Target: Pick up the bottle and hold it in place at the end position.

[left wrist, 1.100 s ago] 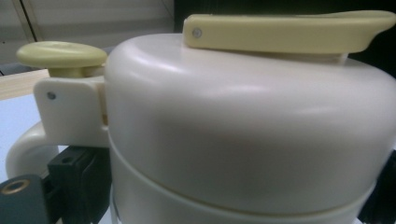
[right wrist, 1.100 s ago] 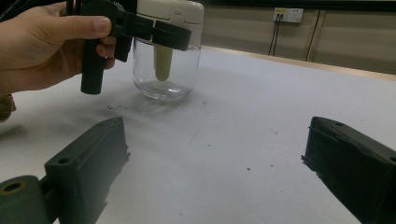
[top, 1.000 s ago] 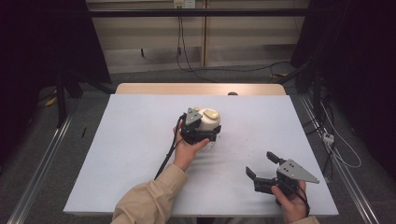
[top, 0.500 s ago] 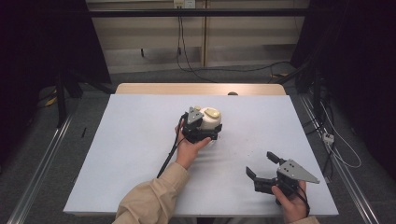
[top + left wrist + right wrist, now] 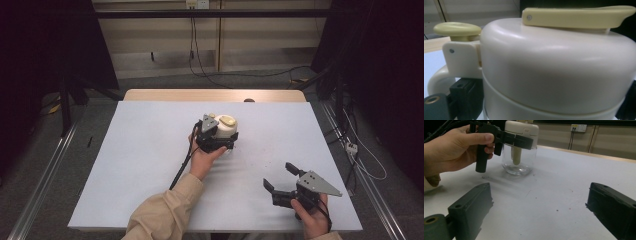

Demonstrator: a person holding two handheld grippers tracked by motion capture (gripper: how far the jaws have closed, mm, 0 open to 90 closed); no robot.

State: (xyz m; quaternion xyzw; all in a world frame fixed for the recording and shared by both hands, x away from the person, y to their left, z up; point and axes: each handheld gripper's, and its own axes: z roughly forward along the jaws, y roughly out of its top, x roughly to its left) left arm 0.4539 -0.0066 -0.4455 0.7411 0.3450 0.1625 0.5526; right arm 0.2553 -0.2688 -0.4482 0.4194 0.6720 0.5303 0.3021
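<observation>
Left gripper [image 5: 220,140] clamping cream lid [image 5: 554,65] of clear glass dispenser jar [image 5: 519,157], standing upright mid-table [image 5: 125,170]. Right gripper [image 5: 282,180] resting near front right edge, well apart from jar, jaws gaping wide, holding nothing.

The left gripper [image 5: 216,139] is black, pistol-shaped, with a grey three-cornered plate on top and a black cable trailing from its rear. The forearm behind it wears a beige sleeve [image 5: 162,212]. The right gripper [image 5: 281,180] is also black, with blocky jaws, a grey three-cornered plate behind them and a brass-coloured screw hole at one jaw's base.
</observation>
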